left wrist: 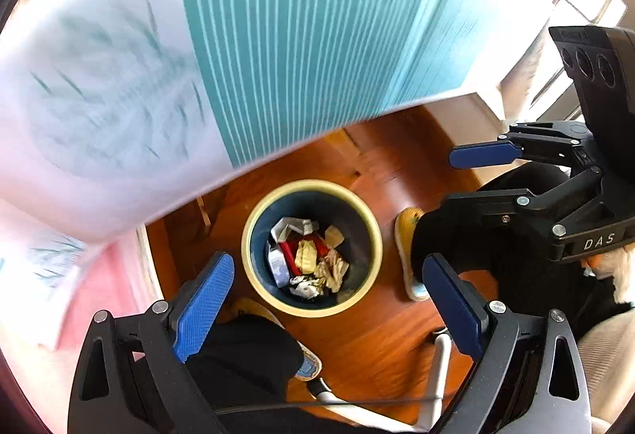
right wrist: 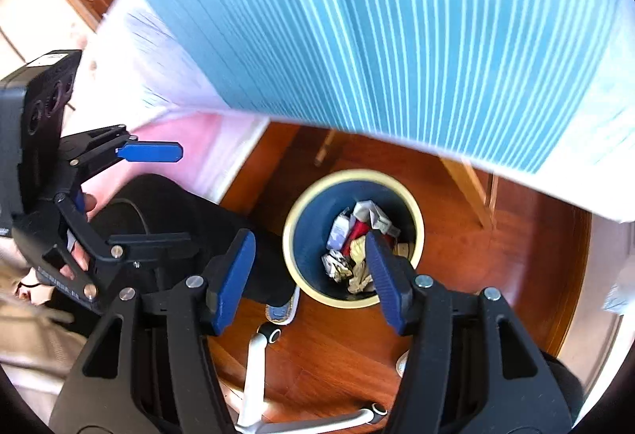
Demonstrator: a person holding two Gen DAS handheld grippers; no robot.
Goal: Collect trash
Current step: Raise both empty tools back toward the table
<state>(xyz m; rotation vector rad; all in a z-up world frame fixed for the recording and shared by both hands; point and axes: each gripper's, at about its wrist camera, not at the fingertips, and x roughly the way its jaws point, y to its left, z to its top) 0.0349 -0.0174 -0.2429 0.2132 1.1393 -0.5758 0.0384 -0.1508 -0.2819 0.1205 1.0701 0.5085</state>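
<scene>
The trash (left wrist: pixel 307 257) sits low in the middle of the left wrist picture, down inside a round bin (left wrist: pixel 254 223) with a dark blue inside and a pale yellow rim. It is a small heap of crumpled white paper, a red packet, a little white carton and some yellowish wrappers. In the right wrist picture the same heap (right wrist: pixel 349 247) lies a bit right of the middle, and one blue finger (right wrist: pixel 383 275) covers part of it.

This trash looks very light and soft. Crumpled paper squashes when you pinch it, so I think a gentle squeeze on a sticking-up fold would be enough. The shiny wrappers may slip. The little carton looks stiffer and is best taken across its flat sides.

The left gripper (left wrist: pixel 325 311) is at the bottom of its own picture. Its two blue pads are spread wide apart with nothing between them. The right gripper (right wrist: pixel 309 279) is also spread, and it holds nothing. Both hang well above the bin and point down at it.

Around the bin is a shiny brown wood floor (left wrist: pixel 377 346). A yellow shoe (left wrist: pixel 408 255) stands just to the right of the bin. A white chair leg with a wheel (right wrist: pixel 270 336) shows at the bottom. A table with a blue striped cloth (left wrist: pixel 301 37), blurred, fills the top of both pictures.
</scene>
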